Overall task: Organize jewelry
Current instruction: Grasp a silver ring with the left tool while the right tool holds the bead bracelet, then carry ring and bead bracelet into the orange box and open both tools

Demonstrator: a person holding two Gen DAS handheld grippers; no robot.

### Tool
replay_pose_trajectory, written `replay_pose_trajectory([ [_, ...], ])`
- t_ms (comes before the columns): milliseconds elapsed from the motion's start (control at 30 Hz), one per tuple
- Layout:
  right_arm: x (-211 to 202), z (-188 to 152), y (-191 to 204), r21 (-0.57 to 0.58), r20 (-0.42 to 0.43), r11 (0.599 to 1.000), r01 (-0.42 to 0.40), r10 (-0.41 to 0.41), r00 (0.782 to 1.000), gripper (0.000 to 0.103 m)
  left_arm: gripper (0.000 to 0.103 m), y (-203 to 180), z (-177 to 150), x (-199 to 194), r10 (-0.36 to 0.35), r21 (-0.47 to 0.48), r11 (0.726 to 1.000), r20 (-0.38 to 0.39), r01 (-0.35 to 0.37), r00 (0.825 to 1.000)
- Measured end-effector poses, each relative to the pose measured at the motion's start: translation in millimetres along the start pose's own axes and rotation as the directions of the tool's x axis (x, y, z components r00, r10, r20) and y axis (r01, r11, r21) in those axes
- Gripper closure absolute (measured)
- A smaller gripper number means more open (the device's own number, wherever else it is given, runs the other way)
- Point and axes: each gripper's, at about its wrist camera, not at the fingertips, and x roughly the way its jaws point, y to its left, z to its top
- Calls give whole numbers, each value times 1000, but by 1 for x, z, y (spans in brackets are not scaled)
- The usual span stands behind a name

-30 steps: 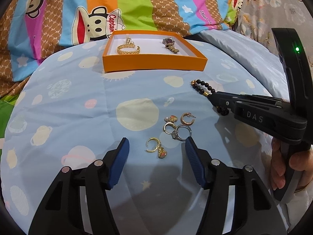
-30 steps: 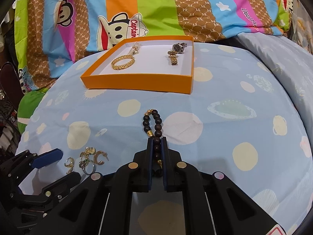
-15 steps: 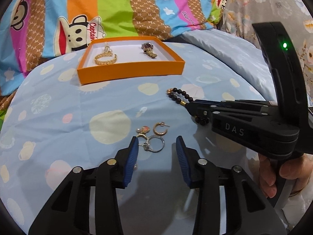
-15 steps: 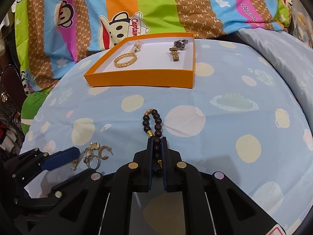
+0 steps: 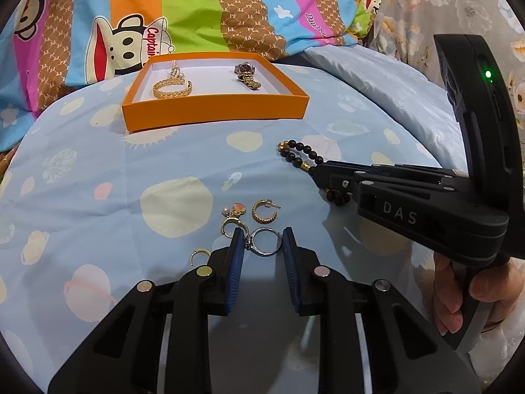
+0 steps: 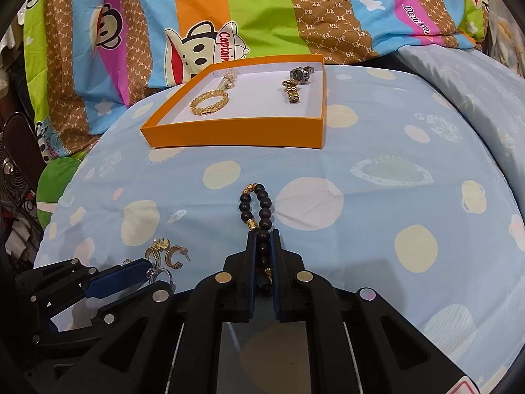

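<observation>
We record a pale blue bedsheet (image 5: 108,170) printed with cream discs, ringed planets and small pink dots. Behind it we note a striped quilt (image 5: 197,10) in orange, lime green, brown monogram lattice, sky blue and magenta, carrying cartoon monkey faces with red mouths. The shallow cardboard tray (image 5: 216,115) is orange outside, white inside. In it we see a gold braided bangle (image 5: 171,88) and a gold-linked watch (image 6: 297,82) with a dark dial. The beaded bracelet (image 6: 259,210) is dark brown with gold spacers. Both tools are black; the left gripper (image 5: 262,246) has blue ribbed pads (image 5: 237,272). The ring (image 5: 267,245) between them is silver.
</observation>
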Motion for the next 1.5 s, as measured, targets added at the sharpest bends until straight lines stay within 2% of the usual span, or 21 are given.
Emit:
replay_pose_trajectory([
  [400, -22, 4, 3, -15, 67, 999, -32, 33, 997, 96, 80, 7, 3, -27, -12, -28, 1000, 62, 14, 998],
  [533, -42, 14, 2, -11, 120, 999, -50, 51, 991, 96, 80, 16, 12, -37, -2, -49, 999, 80, 6, 997],
  [667, -55, 37, -2, -12, 157, 998, -60, 61, 986, 96, 80, 31, 34, -47, 49, -56, 997, 113, -43, 992],
  [800, -53, 69, -3, -27, 186, 998, -48, 52, 981, 96, 80, 48, 69, -49, 78, -58, 996, 144, -70, 986],
  [967, -30, 105, -8, -4, 186, 999, -54, 54, 981, 96, 80, 64, 114, -27, 85, -73, 995, 155, -74, 984],
  [1067, -4, 117, -12, 12, 152, 998, -57, 55, 987, 96, 80, 69, 131, -4, 99, -69, 994, 148, -90, 984],
  [1267, 49, 118, -15, 26, 55, 998, -58, 57, 997, 96, 80, 80, 143, 46, 106, -91, 991, 100, -97, 989],
  [1433, 69, 110, -14, -1, 20, 1000, -23, 23, 1000, 95, 80, 83, 138, 66, 130, -82, 989, 76, -124, 989],
  [1500, 68, 108, -16, -1, 43, 1000, -11, 11, 999, 93, 79, 84, 136, 70, 135, -83, 988, 62, -130, 989],
])
